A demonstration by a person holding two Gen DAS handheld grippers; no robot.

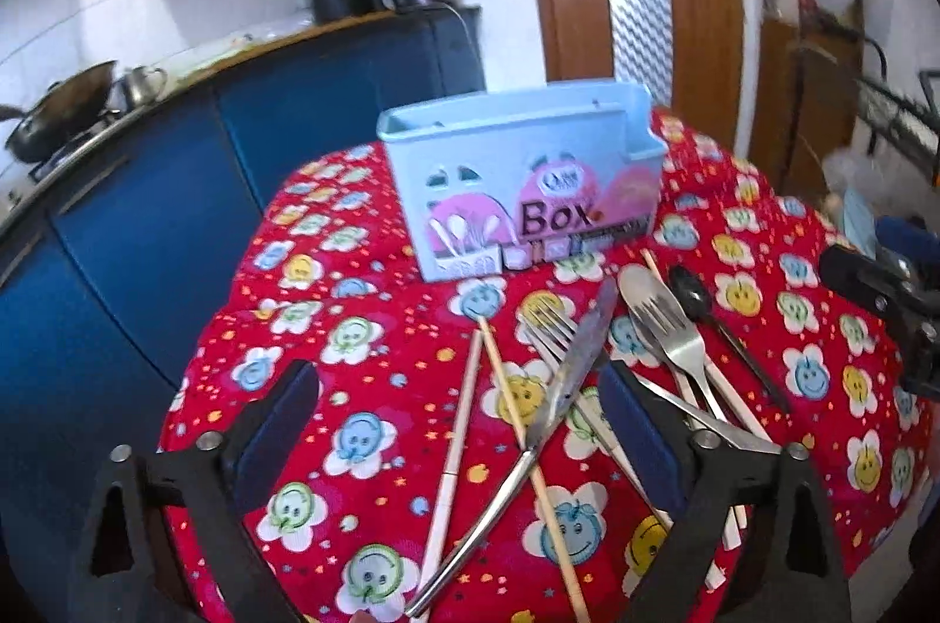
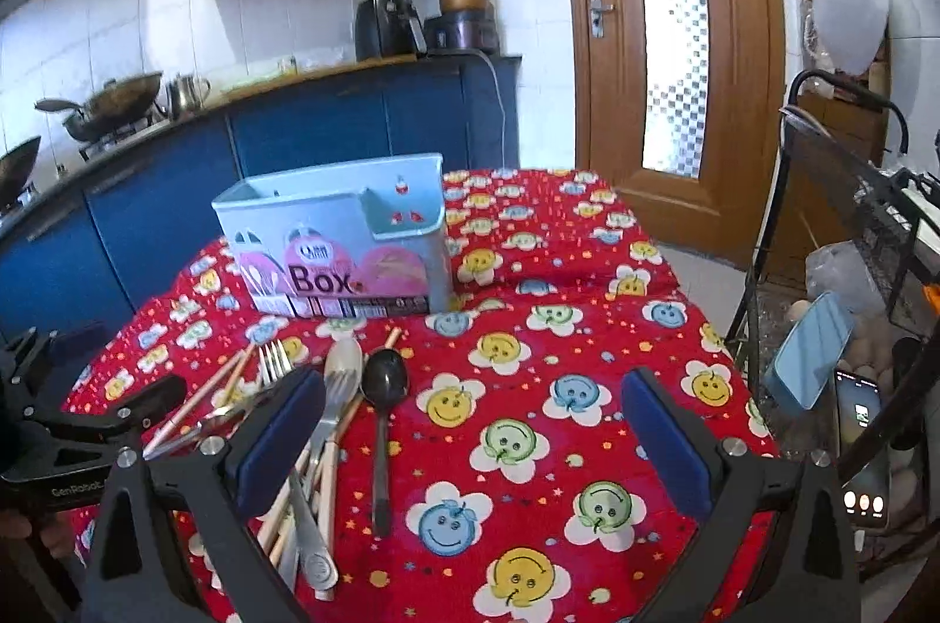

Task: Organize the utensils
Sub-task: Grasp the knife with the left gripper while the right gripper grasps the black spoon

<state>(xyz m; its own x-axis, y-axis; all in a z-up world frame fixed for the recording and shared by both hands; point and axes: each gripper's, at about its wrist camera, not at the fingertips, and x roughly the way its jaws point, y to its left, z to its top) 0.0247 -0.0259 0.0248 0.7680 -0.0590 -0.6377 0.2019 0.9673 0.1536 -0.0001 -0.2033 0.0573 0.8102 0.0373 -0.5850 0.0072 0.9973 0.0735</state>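
Left fingers: the left gripper (image 1: 458,423) is spread wide and holds nothing; the steel table knife (image 1: 552,411) and wooden chopsticks (image 1: 464,423) lie between its blue pads (image 1: 276,429).
Right fingers: the right gripper (image 2: 473,438) is equally wide and empty, over bare cloth beside the black plastic spoon (image 2: 383,388).
Utensil pile: steel forks (image 2: 332,405), a steel spoon (image 2: 343,355) and chopsticks cross each other near the tabletop's front-left part.
Holder: the pale blue plastic utensil box (image 2: 346,241) stands upright just behind the pile.
Open room: the red smiley-flower tablecloth (image 2: 564,388) lies bare to the right, up to its right edge.
Edges: blue kitchen cabinets (image 2: 305,129) are beyond the left edge; a wire rack (image 2: 852,235) stands off the right edge.
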